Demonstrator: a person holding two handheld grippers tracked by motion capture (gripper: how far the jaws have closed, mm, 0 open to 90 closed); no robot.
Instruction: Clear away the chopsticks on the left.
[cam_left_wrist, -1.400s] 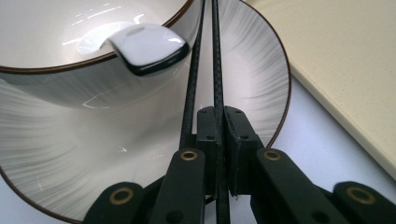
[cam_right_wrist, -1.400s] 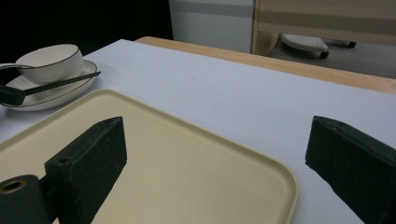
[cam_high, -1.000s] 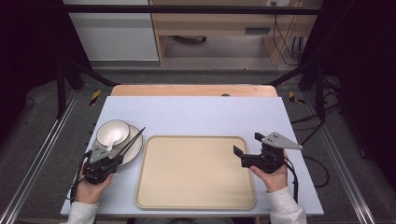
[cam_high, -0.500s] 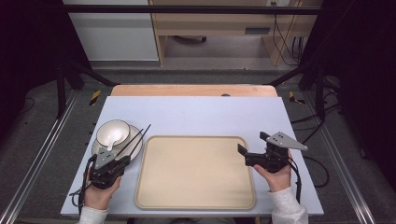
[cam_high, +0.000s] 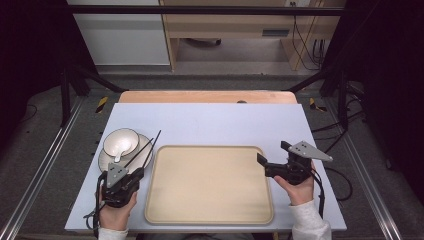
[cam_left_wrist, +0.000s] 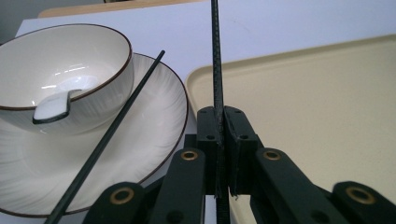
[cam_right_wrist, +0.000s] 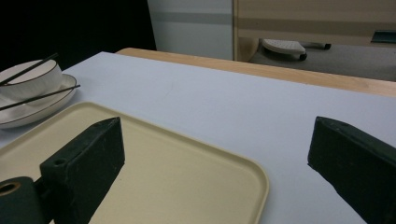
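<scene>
Your left gripper (cam_left_wrist: 219, 140) pinches one thin, stiff, slippery chopstick (cam_left_wrist: 215, 56) near its end; grip nearer its middle. Your right gripper (cam_right_wrist: 215, 158) has its fingers wide, empty.

The high view looks forward and down over the tabletop (cam_high: 210, 117); both gripper views sit low and close, sharing the tray (cam_left_wrist: 327, 102) and bowl (cam_right_wrist: 32, 74).
</scene>
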